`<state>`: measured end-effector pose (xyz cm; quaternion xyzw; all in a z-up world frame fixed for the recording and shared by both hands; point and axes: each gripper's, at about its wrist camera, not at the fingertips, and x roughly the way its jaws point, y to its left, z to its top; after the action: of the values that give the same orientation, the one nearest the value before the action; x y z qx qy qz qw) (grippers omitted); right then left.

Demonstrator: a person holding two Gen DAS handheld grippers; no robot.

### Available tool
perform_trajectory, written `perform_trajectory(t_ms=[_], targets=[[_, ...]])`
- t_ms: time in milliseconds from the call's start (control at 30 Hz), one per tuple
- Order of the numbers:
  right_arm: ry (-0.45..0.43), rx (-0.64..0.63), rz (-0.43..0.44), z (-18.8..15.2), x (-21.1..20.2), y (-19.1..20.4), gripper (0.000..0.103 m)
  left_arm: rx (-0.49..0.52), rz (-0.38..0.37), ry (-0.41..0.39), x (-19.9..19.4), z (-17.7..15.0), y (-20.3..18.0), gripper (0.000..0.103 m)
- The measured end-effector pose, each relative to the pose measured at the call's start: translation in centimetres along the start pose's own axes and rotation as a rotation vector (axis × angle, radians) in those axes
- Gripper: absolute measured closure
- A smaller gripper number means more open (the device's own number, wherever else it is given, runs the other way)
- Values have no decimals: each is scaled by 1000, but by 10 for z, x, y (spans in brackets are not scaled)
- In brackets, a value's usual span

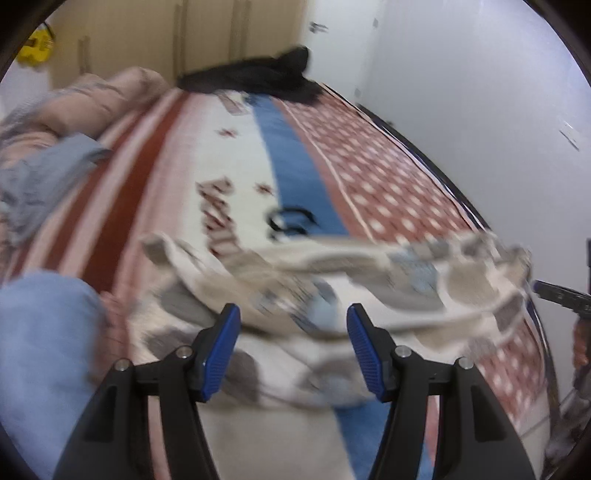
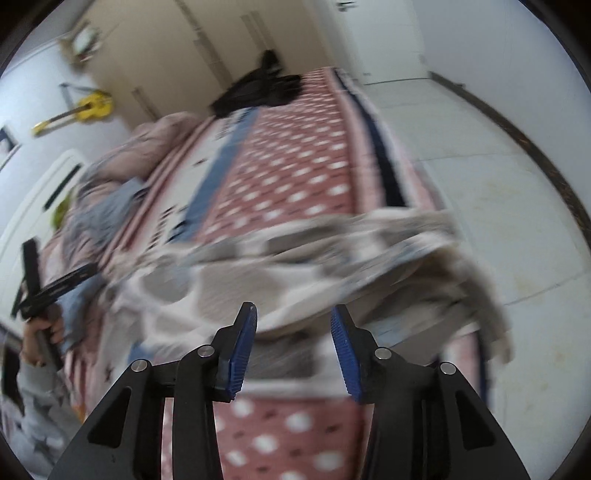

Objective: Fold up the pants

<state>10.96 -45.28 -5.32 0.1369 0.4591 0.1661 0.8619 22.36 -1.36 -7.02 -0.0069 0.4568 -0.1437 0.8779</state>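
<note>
White walls (image 1: 461, 74), pale tiled floor (image 2: 498, 177), beige wardrobe (image 1: 207, 33), patterned bed (image 1: 369, 173).

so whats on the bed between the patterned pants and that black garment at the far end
Only bare bedspread lies between the patterned pants and the black garment. Both wrist views show that stretch.

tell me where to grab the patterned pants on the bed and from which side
Judging by how they lie, take the patterned pants by the far edge, a raised ridge that runs across the bed: left claw toward its left end, right claw toward the end that droops over the bed's side. Come down from above; a raised fold is easier to pinch than flat cloth. Blur hides the hems.
</note>
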Motion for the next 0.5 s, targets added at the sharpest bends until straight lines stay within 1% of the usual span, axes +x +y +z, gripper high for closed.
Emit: perform_trajectory(t_ms=[33, 67, 100, 167, 200, 267, 433, 500], targets=[[12, -11, 20, -4, 6, 8, 67, 14, 4, 13, 5, -5, -5, 47], [31, -34, 46, -10, 16, 18, 72, 31, 18, 25, 11, -10, -8, 47], [45, -54, 55, -13, 22, 25, 80, 39, 26, 41, 18, -14, -11, 47], [79, -94, 50, -19, 44, 38, 87, 22, 13, 74, 30, -20, -10, 48], [96, -98, 56, -22, 54, 42, 89, 20, 8, 83, 34, -23, -11, 50], [121, -91, 73, -24, 71, 45, 91, 37, 17, 97, 43, -25, -13, 51], [146, -83, 43, -15, 101, 42, 93, 17, 43, 97, 60, -16, -2, 51], [140, -73, 47, -8, 104, 37, 94, 13, 53, 92, 66, -8, 2, 51]])
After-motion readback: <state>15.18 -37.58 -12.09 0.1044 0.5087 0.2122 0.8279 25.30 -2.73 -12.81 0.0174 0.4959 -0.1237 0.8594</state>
